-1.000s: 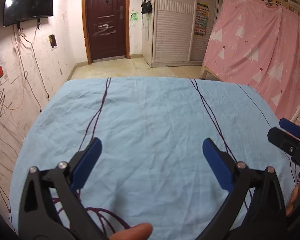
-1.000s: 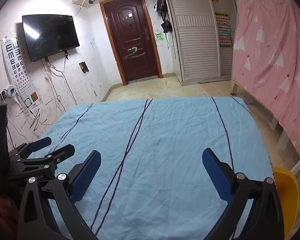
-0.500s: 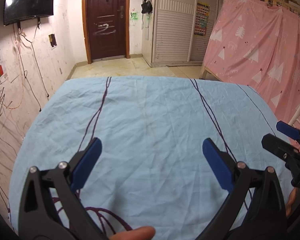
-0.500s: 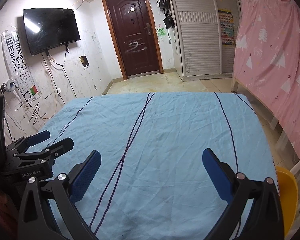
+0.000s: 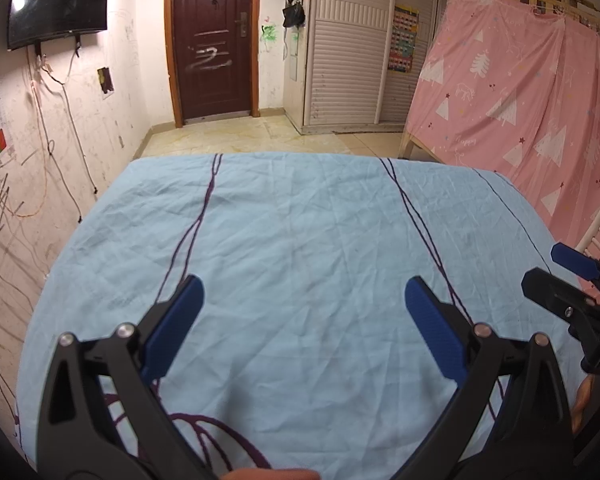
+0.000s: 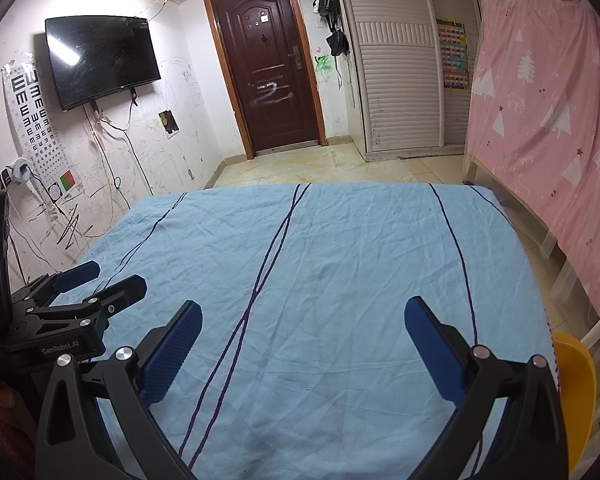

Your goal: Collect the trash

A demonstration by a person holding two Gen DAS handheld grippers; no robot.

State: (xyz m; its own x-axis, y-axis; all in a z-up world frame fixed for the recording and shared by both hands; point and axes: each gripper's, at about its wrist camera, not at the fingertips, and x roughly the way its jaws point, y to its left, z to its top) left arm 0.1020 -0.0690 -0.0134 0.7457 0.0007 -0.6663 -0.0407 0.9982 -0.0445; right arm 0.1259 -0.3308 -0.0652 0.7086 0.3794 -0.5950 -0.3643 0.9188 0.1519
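While both devices are held low over the light-blue sheet [image 5: 300,240], the left gripper [image 5: 303,304] is seen with its blue-padded fingers [image 5: 176,324] spread wide and nothing clasped between them. Likewise the right gripper [image 6: 303,326] is kept wide apart, its fingers [image 6: 430,344] closed on nothing. Only creased cloth crossed by dark purple lines [image 6: 268,256] is framed by either pair of fingers, and no piece of trash can be made out in either view. Beside the bed's right edge, a yellow bin [image 6: 574,392] is partly shown. A dark door [image 6: 268,64] and a wall-mounted television [image 6: 100,60] are visible beyond the bed
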